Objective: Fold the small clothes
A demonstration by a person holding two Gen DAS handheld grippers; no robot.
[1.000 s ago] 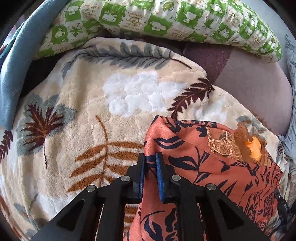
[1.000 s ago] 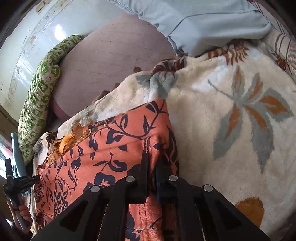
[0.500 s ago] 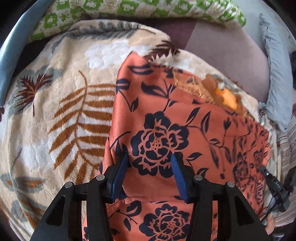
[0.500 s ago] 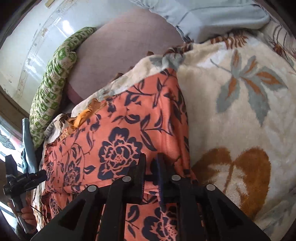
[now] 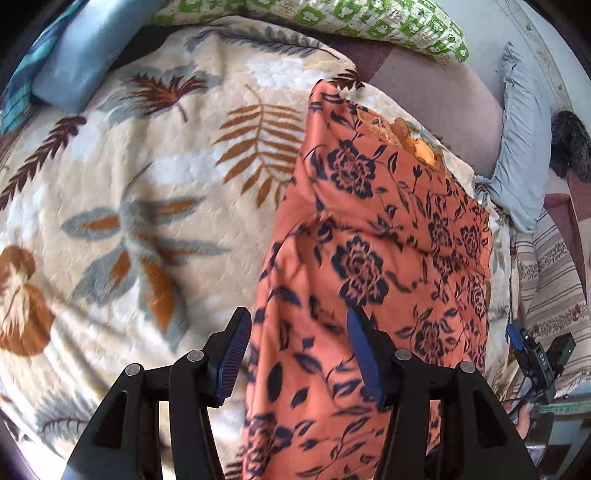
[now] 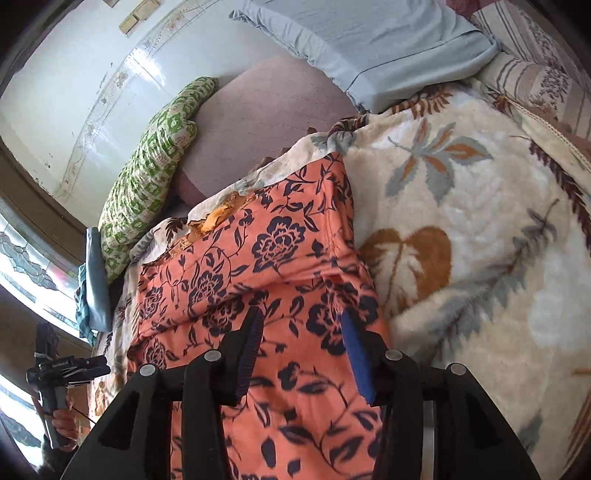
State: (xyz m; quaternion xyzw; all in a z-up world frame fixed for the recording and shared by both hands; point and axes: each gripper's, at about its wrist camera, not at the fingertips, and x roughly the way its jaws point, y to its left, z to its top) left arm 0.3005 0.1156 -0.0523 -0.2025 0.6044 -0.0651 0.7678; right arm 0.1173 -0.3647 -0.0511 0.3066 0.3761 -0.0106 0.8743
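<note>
An orange garment with dark blue flowers (image 5: 373, 236) lies folded over on a cream leaf-print blanket (image 5: 140, 206). My left gripper (image 5: 299, 350) is open, its jaws wide apart over the garment's near left edge, holding nothing. The garment also shows in the right wrist view (image 6: 258, 258), with an orange embroidered part at its far edge (image 6: 218, 214). My right gripper (image 6: 299, 350) is open above the garment's near right part, empty. The other gripper shows at the far left of the right wrist view (image 6: 62, 373).
A green-and-white patterned pillow (image 5: 332, 18) and a light blue pillow (image 6: 369, 44) lie at the far side on a mauve sheet (image 6: 266, 107). A striped cover (image 5: 554, 280) lies at the right. A pale wall (image 6: 74, 74) stands beyond the bed.
Both grippers have let go of the garment and opened wide, the left one first. The garment now lies folded on the blanket, and both grippers have drawn back from it.
</note>
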